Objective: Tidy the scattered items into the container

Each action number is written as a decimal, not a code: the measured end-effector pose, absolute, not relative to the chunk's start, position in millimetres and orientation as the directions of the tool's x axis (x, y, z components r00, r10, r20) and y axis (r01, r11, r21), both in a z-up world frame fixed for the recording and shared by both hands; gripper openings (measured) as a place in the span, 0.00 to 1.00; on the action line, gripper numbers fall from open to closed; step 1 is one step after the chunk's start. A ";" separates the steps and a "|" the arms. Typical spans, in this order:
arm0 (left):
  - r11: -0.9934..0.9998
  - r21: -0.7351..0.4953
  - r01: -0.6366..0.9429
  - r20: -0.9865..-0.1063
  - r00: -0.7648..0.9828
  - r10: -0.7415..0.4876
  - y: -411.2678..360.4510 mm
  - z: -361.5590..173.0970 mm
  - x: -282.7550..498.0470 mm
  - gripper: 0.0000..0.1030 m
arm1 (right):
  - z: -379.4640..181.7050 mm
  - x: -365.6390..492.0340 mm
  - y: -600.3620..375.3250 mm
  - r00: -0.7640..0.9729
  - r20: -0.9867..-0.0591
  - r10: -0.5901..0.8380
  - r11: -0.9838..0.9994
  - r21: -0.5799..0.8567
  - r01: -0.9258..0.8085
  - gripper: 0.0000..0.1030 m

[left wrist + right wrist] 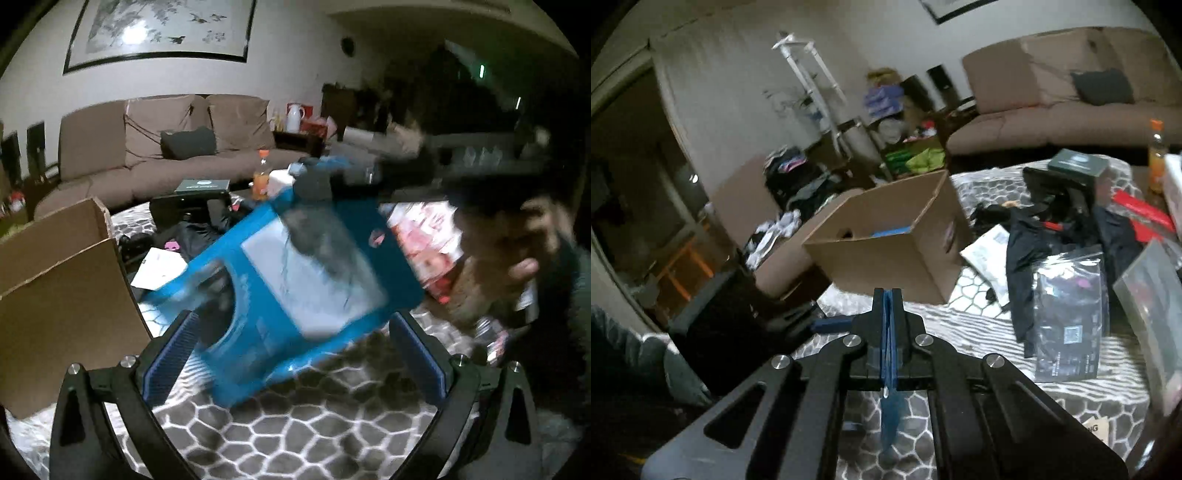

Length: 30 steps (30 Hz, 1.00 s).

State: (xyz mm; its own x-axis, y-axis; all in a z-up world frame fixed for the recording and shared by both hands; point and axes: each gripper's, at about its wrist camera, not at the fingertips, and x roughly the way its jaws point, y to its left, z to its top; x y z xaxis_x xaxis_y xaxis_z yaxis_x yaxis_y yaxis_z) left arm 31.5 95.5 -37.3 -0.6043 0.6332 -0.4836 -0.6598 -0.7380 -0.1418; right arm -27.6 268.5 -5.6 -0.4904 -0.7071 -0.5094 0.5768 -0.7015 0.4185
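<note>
A flat blue packet with a pale label hangs blurred and tilted in the air over the patterned cover. My right gripper holds it by its top edge. In the right wrist view that gripper is shut on the packet, which shows edge-on as a thin blue strip between the fingers. My left gripper is open just below the packet, one finger on each side of its lower part, not clamping it. The open cardboard box stands to the left, and something blue lies inside the box.
Black clothing, a clear bag of dark items, another clear bag, a white envelope and a red packet lie on the honeycomb-patterned cover. An orange bottle and a sofa are behind. A hand is at right.
</note>
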 end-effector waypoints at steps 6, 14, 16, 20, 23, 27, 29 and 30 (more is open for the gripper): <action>-0.792 -0.149 -0.592 -0.577 -0.598 0.556 91.2 -51.2 14.3 1.00 | -82.7 -47.0 245.7 -0.410 -0.852 -0.326 -0.872 0.103 0.479 0.31; -0.828 -0.132 -0.545 -0.589 -0.629 0.508 63.2 -46.6 12.0 1.00 | -104.0 -74.6 296.6 -0.508 -0.842 -0.180 -0.956 0.027 0.293 0.58; -0.829 -0.131 -0.544 -0.590 -0.629 0.506 55.5 -47.8 14.8 1.00 | -112.6 -86.1 309.5 -0.522 -0.838 -0.158 -0.965 0.019 0.262 0.59; -0.845 -0.101 -0.526 -0.579 -0.659 0.480 40.2 -55.5 22.9 1.00 | -132.5 -114.0 315.7 -0.466 -0.871 -0.154 -0.962 0.025 0.271 0.61; -0.858 -0.090 -0.506 -0.603 -0.658 0.451 33.1 -64.8 21.3 1.00 | -138.6 -122.6 307.0 -0.486 -0.872 -0.066 -0.952 -0.091 0.291 0.60; -0.870 -0.092 -0.485 -0.626 -0.651 0.429 26.0 -72.6 17.4 1.00 | -146.5 -131.9 296.6 -0.495 -0.868 -0.037 -0.940 -0.138 0.311 0.60; -0.871 -0.083 -0.483 -0.627 -0.654 0.422 25.1 -73.1 17.1 1.00 | -145.9 -133.3 298.5 -0.485 -0.872 -0.065 -0.949 -0.097 0.301 0.57; -0.872 -0.077 -0.484 -0.627 -0.656 0.419 24.8 -73.2 17.2 1.00 | -143.9 -133.0 299.9 -0.481 -0.873 -0.084 -0.952 -0.071 0.296 0.46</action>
State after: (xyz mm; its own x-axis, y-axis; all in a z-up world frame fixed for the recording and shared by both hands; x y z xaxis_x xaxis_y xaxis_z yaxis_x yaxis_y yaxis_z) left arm 17.2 24.8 -73.2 -0.6563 0.4194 -0.6272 -0.4837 -0.8718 -0.0768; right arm -133.0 299.9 -143.9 -0.4807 -0.0844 -0.8728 0.2964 -0.9524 -0.0711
